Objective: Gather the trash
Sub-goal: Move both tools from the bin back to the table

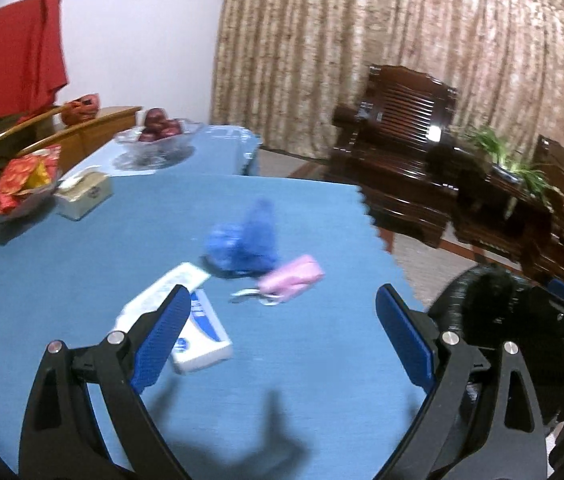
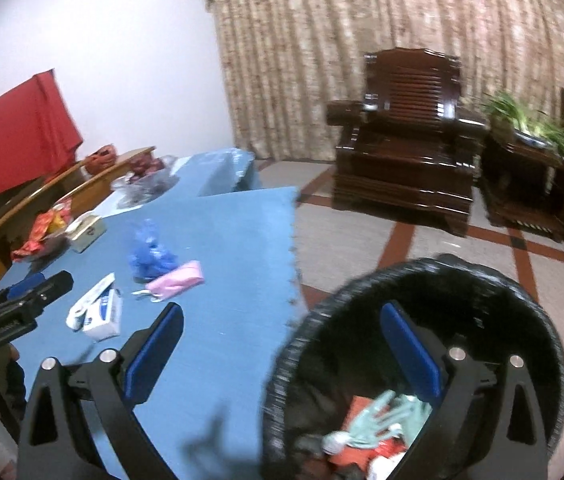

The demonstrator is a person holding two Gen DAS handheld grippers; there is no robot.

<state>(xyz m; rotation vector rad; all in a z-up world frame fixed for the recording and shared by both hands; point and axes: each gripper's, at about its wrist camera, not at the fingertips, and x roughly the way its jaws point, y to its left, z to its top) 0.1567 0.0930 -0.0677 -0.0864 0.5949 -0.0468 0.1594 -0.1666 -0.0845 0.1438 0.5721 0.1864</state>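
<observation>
Already in bin [image 2: 422, 360], off desk's [image 1: 61, 280] right edge: glove, scraps. Left near that edge: blue wad [image 1: 241, 244], pink pouch [image 1: 292, 278], white box [image 1: 201, 340]. Left claw [image 1: 282, 340], right claw [image 2: 282, 360] apart, empty.

dim indoor light, motion blur, fisheye-bent dark edges.

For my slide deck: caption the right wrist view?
Open right gripper above black-lined trash bin holding discarded scraps, beside blue-clothed table.
</observation>
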